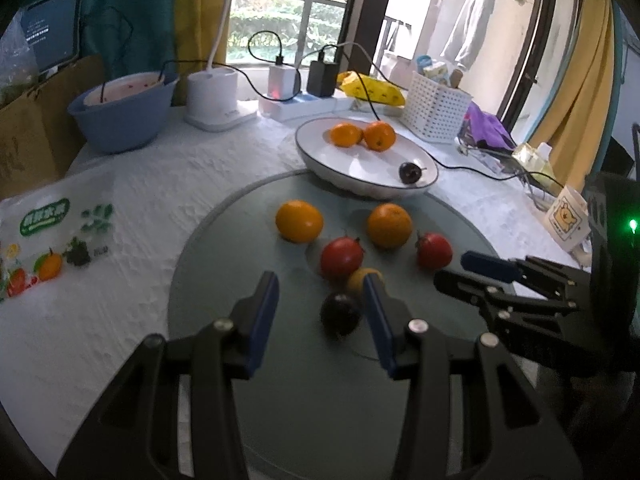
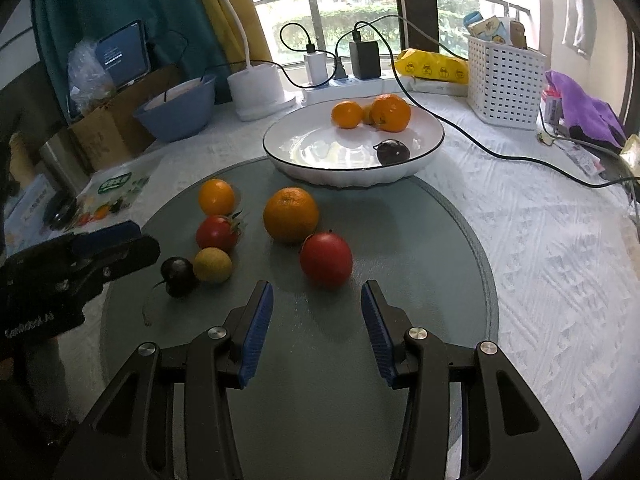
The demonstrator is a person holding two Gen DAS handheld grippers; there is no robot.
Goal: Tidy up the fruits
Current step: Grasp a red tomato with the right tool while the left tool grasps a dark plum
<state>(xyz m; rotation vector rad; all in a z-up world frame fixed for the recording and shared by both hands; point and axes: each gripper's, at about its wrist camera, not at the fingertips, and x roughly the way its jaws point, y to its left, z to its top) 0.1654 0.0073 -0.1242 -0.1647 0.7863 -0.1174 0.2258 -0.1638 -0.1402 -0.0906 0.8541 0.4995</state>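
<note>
Both grippers hover above the round grey-green glass turntable (image 2: 440,240) on the bench, which is covered with a white textured cloth (image 2: 540,240). The left gripper (image 1: 320,320) has its jaws wide and holds nothing; a dark purple round plum (image 1: 340,314) lies on the glass between its blue pads, close to the right pad. A small yellow round fruit (image 2: 213,265) touches that plum on its far-right side. The right gripper (image 2: 318,320) also has its jaws wide and empty, with a red tomato (image 2: 326,260) just beyond the fingertips.

Also on the turntable: a second red tomato with a green stem (image 2: 217,233), a large orange (image 2: 291,214) near the centre, and a smaller orange (image 2: 216,197) farther left.

The white shallow bowl with a dark rim (image 2: 280,152) stands at the far edge of the turntable. It contains two oranges (image 2: 390,113), a small yellow fruit partly hidden between them, and a second dark plum (image 2: 393,152) at its near right.
</note>
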